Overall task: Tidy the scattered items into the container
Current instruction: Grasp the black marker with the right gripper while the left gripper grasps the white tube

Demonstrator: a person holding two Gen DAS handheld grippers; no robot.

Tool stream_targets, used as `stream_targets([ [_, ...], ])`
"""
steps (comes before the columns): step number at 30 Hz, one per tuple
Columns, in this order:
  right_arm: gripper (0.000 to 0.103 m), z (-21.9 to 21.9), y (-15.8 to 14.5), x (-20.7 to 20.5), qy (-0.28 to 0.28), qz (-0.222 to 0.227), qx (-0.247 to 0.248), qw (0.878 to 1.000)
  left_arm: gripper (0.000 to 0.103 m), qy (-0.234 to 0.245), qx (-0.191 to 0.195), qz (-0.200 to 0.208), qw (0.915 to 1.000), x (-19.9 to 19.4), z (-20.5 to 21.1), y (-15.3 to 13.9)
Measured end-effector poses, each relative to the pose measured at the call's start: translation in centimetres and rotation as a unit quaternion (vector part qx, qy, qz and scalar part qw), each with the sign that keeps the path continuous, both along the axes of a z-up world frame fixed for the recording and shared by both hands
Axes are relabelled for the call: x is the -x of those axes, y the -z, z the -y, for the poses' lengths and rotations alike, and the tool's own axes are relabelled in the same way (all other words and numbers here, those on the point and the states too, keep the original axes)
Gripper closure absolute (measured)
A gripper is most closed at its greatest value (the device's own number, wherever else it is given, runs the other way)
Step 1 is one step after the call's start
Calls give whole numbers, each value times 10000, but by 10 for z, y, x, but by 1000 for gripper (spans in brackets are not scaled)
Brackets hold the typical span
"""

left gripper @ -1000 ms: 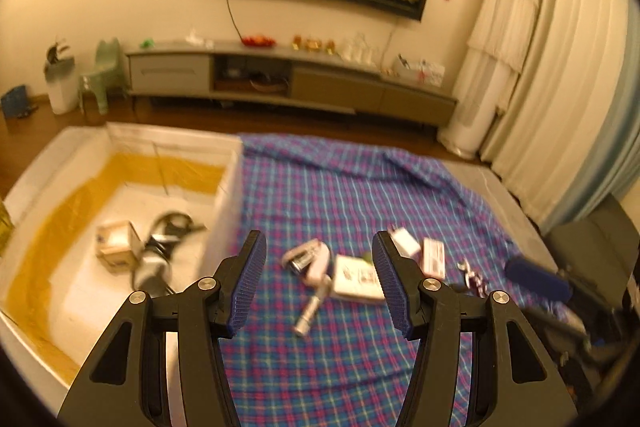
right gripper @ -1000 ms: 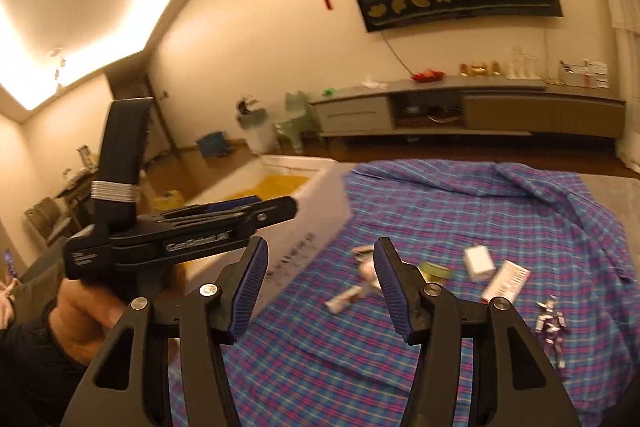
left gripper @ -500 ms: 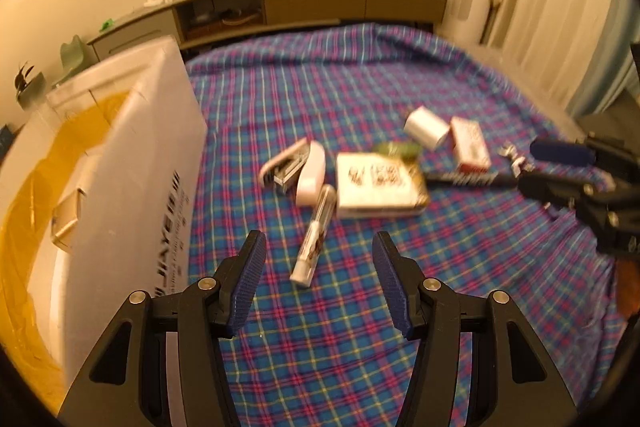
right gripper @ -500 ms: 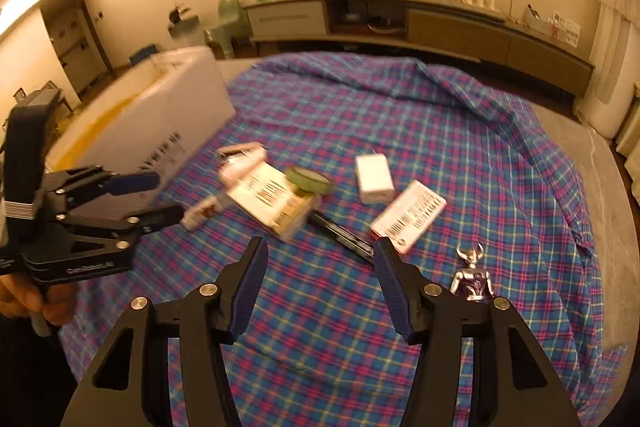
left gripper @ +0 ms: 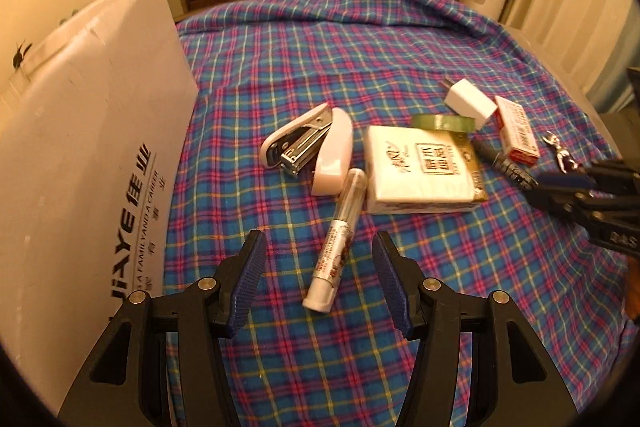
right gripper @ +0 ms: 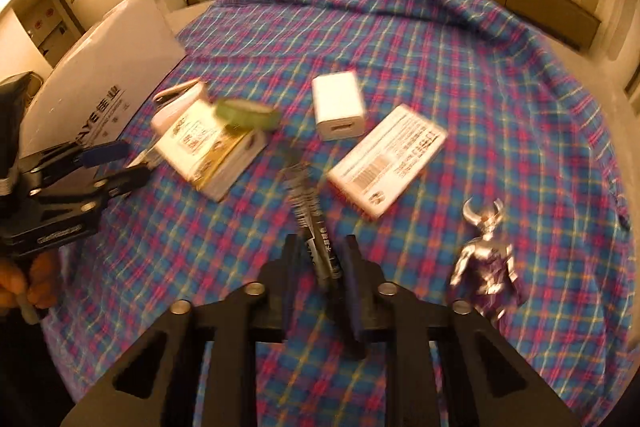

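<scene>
We have just been closing the right gripper (right gripper: 320, 267) onto the black cylindrical marker pen (right gripper: 316, 231), at six o'clock from the white square charger (right gripper: 338, 107), while the left gripper (left gripper: 318, 279) stands released over the clear plastic tube (left gripper: 340, 235); next we lift the pen and carry it toward ten o'clock into the white printed cardboard box (right gripper: 100, 75).

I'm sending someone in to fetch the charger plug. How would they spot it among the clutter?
On the plaid cloth beside the big white box, find the tissue pack. Just past the green tape roll lies the charger plug: the only plain white, unprinted cube.
</scene>
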State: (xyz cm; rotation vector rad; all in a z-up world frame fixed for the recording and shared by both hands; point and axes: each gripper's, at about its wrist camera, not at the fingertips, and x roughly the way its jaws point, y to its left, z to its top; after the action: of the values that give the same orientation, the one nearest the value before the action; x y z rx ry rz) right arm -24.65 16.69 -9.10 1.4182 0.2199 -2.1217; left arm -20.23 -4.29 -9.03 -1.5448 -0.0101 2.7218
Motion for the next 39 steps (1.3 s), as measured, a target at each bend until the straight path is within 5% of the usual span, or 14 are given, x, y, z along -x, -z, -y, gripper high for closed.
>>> stream_targets([
  [8,79,16,3,-11,-157,131,189,9996,47,69,42,-111,9999,3,-6,5],
  [10,83,18,4,-11,-140,-21,197,9997,65,129,54,-147,9998,3,-10,4],
  [11,89,21,4,-11,-113,-38,113,9999,82,144,64,-140,9998,3,-12,4],
  [14,88,21,-2,-17,-52,-62,112,9999,91,66,84,-81,9999,1,-10,1],
  [28,88,6,-32,-27,95,53,810,9967,92,-116,-765,-373,9963,-25,16,-40],
  [39,88,13,-54,-49,90,51,1299,9915,92,-3,-892,-726,9934,-47,5,-72],
])
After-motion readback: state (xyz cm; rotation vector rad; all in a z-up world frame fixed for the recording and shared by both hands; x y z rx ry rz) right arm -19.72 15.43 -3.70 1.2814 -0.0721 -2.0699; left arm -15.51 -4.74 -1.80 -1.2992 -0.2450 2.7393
